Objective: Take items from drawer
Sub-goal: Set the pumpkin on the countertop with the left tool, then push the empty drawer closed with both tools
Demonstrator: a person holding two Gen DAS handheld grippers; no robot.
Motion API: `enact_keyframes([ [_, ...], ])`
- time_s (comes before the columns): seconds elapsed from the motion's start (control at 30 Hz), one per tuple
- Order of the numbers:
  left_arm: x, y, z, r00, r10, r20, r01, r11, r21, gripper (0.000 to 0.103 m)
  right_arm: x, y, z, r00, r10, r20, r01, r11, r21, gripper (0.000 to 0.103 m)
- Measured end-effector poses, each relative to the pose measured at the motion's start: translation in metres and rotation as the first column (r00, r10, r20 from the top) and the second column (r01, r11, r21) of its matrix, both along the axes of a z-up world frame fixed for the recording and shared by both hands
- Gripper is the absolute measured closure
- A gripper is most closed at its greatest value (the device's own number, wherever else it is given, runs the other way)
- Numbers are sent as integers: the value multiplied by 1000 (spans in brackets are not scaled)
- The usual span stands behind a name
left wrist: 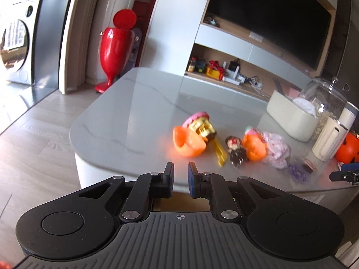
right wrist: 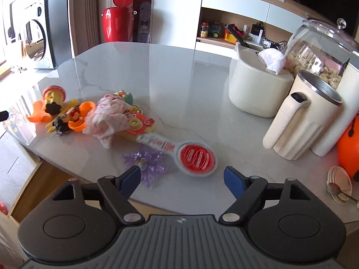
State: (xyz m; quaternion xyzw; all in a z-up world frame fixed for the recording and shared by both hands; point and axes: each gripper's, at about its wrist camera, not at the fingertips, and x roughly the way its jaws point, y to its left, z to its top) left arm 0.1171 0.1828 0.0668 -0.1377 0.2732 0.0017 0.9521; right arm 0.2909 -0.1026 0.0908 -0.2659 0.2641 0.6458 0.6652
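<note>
Toys lie in a row on the grey marble table (right wrist: pixel 157 67): an orange shell (left wrist: pixel 188 141) with a pink-topped gold toy (left wrist: pixel 202 125), a small dark-haired doll (left wrist: pixel 235 152), a second orange shell (left wrist: pixel 255 148), a pink cloth (right wrist: pixel 107 116), purple tinsel (right wrist: pixel 148 159) and a wand toy with a round red end (right wrist: pixel 197 158). My left gripper (left wrist: pixel 180 171) hovers over the table's near edge, short of the first shell, its jaws a narrow gap apart with nothing in them. My right gripper (right wrist: pixel 182 176) stands wide open just short of the wand's red end, not touching it.
On the right stand a cream tissue box (right wrist: pixel 258 89), a glass jar of nuts (right wrist: pixel 323 51), a cream jug (right wrist: pixel 300 121), an orange ball (right wrist: pixel 350 148) and a coaster with a spoon (right wrist: pixel 338 186). A red bin (left wrist: pixel 112 51) stands on the floor beyond.
</note>
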Motion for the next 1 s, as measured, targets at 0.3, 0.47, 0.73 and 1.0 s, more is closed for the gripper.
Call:
enact_keyframes([
  [0.3,-89,-80,-23,952,-94,-292,73,994,-83,89,-27,-98,-2,992,29,-124,-35,998,-45,0],
  [0.47,-104,-110,-51,912,-124,-392,96,991,-91,89,-49,-143,-33,967,30,-253,-72,985,-159,0],
  [0.73,-76,-134,-94,882,-63,-467,44,998,-52,88,-85,-157,-101,969,-107,-222,37,955,-295,0],
  [1.0,-65,-142,-100,916,4,-400,4,1000,18,89,-71,-145,-109,930,-258,-261,199,952,-233,0],
])
